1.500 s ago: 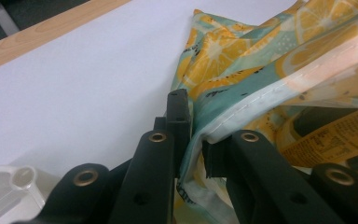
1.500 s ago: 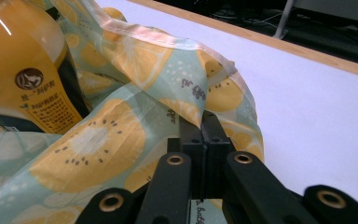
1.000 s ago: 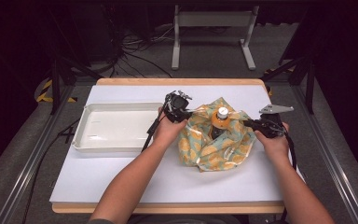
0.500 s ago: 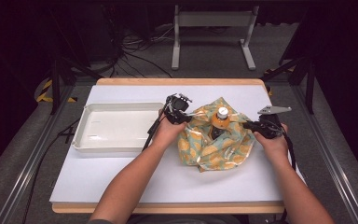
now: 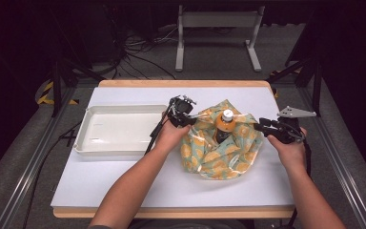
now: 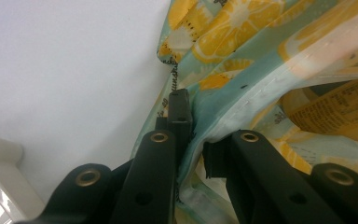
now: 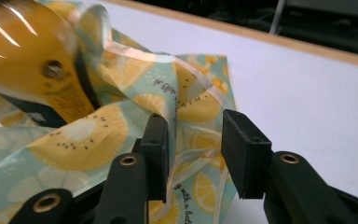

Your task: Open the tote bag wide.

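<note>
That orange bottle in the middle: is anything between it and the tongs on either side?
Yes, the lemon-print bag. It is bunched around the orange bottle, so its fabric lies between the bottle and both the left tongs and the right tongs. The left ones have the bag's edge between their jaws; the right ones are open at its other edge.

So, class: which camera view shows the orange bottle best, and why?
The high view: the bottle stands whole and upright, white cap on, inside the fruit-print cloth. The right gripper view shows its orange body and label up close, cap cropped. The left gripper view shows just a strip of label through the cloth.
</note>
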Motion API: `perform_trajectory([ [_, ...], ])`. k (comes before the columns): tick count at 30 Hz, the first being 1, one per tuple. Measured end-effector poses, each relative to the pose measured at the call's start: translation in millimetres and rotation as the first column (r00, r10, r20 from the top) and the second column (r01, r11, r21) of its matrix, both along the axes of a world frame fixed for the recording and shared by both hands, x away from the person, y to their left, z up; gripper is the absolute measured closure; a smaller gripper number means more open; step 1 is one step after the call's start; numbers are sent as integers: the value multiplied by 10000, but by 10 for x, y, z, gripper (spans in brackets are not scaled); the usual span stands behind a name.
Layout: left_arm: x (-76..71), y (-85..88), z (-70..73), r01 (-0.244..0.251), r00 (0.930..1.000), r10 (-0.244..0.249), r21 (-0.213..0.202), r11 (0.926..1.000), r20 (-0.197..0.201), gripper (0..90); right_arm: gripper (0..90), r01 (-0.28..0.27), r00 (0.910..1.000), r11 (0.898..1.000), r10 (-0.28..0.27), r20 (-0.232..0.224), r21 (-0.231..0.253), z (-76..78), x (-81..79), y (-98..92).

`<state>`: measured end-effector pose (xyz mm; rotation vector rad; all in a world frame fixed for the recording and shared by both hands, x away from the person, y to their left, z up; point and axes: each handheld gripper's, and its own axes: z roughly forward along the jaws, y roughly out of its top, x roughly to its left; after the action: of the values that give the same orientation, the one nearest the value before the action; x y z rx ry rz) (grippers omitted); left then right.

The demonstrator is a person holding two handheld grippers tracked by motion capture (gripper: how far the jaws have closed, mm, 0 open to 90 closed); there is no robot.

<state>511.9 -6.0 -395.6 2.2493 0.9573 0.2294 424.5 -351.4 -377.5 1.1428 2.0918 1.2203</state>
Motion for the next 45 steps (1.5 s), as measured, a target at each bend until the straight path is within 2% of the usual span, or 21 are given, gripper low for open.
perform_trajectory([
  [1,-2,-2,2,24,10000,-24,1,10000,9,836,611,74,9993,9999,-71,366,-88,52,-67,20],
  [7,-15,3,7,13,10000,-13,-2,10000,23,837,527,-57,9908,9994,12,1354,335,196,-243,91],
  [10,-13,24,8,-5,10000,5,-56,10000,14,838,508,-552,9855,9972,464,1631,500,226,-279,113],
  [13,-14,42,8,-56,10000,56,-94,9999,15,838,526,-1379,9763,9888,1262,1756,561,238,-326,189],
  [15,-11,50,5,-46,10000,46,-121,9999,30,838,534,-1497,9745,9875,1388,1763,501,241,-338,211],
  [18,-12,61,1,-18,10000,18,-195,9998,2,838,553,-1975,9661,9796,1882,1768,368,247,-393,331],
  [21,-19,60,4,-1,10000,2,-246,9997,16,837,550,-2227,9620,9741,2131,1706,392,229,-414,401],
  [32,-30,67,6,123,9999,-123,-425,9990,0,831,546,-2989,9490,9542,2958,1093,126,28,-455,664],
  [39,-42,59,11,171,9999,-170,-447,9989,32,829,531,-3147,9457,9492,3136,851,-1,-69,-439,722],
  [45,-47,61,1,193,9998,-195,-455,9988,-30,828,531,-2972,9537,9546,2978,408,-211,-166,-382,708],
])
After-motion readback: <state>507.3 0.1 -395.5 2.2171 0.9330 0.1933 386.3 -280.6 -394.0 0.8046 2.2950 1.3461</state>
